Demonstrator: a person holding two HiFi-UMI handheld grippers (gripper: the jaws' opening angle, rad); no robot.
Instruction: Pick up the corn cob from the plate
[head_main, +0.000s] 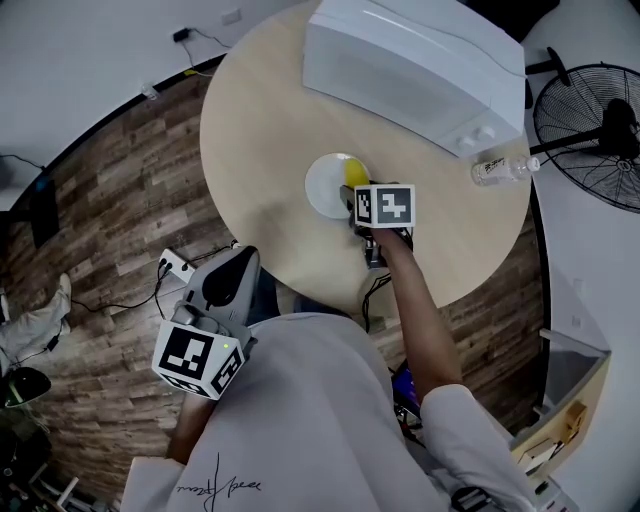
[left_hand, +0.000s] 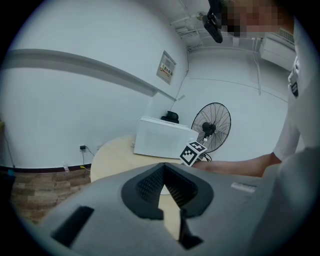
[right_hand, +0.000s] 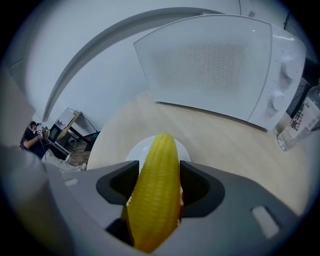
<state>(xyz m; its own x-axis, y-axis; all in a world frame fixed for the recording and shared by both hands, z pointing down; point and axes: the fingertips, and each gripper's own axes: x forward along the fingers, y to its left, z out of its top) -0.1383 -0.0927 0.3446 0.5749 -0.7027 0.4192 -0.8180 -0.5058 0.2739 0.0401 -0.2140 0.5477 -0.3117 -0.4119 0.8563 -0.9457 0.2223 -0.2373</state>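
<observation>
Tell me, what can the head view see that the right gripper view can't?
Only the head view shows the fan, the wooden floor and the left gripper held beside the table. Only the right gripper view shows the right gripper with its jaws shut on the corn, which sticks out past them. Both show the round table, white plate, microwave and bottle.

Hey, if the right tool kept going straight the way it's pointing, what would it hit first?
Most likely the white plate. The right tool angles down at it, and the corn cob it grips would touch first, though the gap is unclear.
</observation>
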